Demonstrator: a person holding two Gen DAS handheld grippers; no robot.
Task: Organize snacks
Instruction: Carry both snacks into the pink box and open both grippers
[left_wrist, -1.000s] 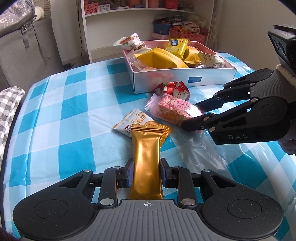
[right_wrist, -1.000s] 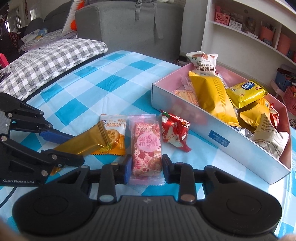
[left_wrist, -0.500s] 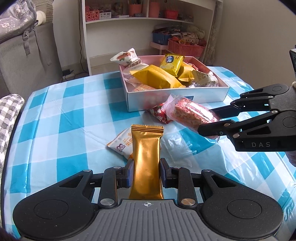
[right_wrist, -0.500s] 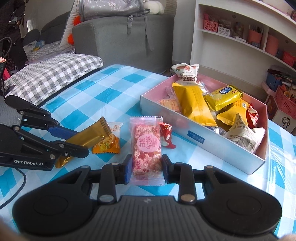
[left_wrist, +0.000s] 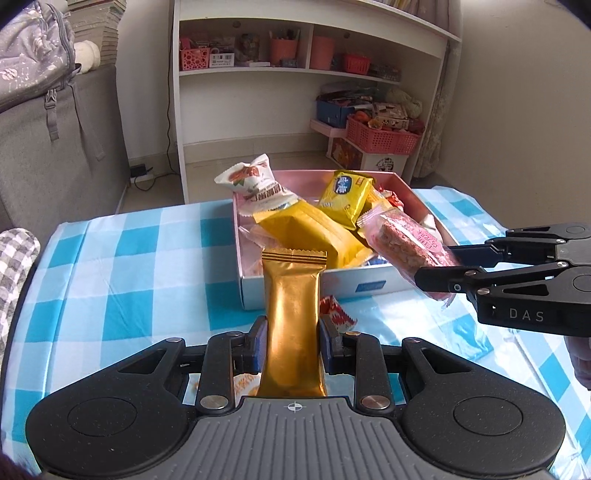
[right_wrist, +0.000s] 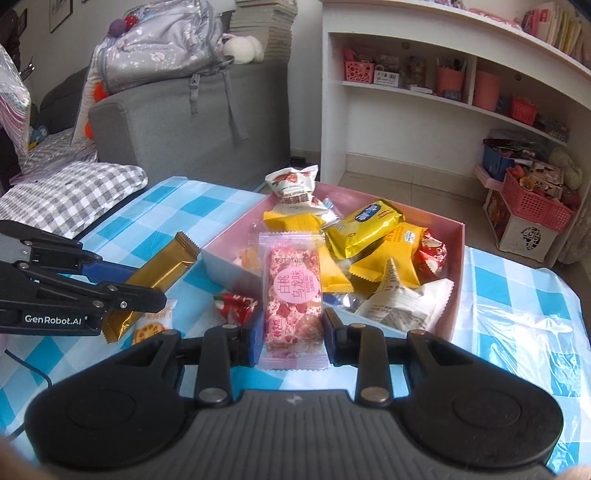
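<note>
My left gripper (left_wrist: 291, 345) is shut on a gold foil snack bar (left_wrist: 293, 317), held above the checked table just short of the pink box's (left_wrist: 295, 288) near wall. It also shows in the right wrist view (right_wrist: 155, 275). My right gripper (right_wrist: 290, 341) is shut on a pink-wrapped rice crisp bar (right_wrist: 293, 291), held over the box's near edge; the bar also shows in the left wrist view (left_wrist: 404, 247). The box holds several snack packets, among them a yellow pack (left_wrist: 343, 197). A red candy packet (right_wrist: 236, 306) and an orange-printed biscuit packet (right_wrist: 151, 326) lie on the table before the box.
The table has a blue and white checked cloth (left_wrist: 129, 266). A white shelf unit (left_wrist: 306, 55) stands behind it, with a pink basket (left_wrist: 382, 138) on the floor. A grey sofa (right_wrist: 192, 122) with a backpack is at the left.
Both grippers have lifted their bars off the table and moved toward the box. The pink bar now hangs over the box's near edge.
</note>
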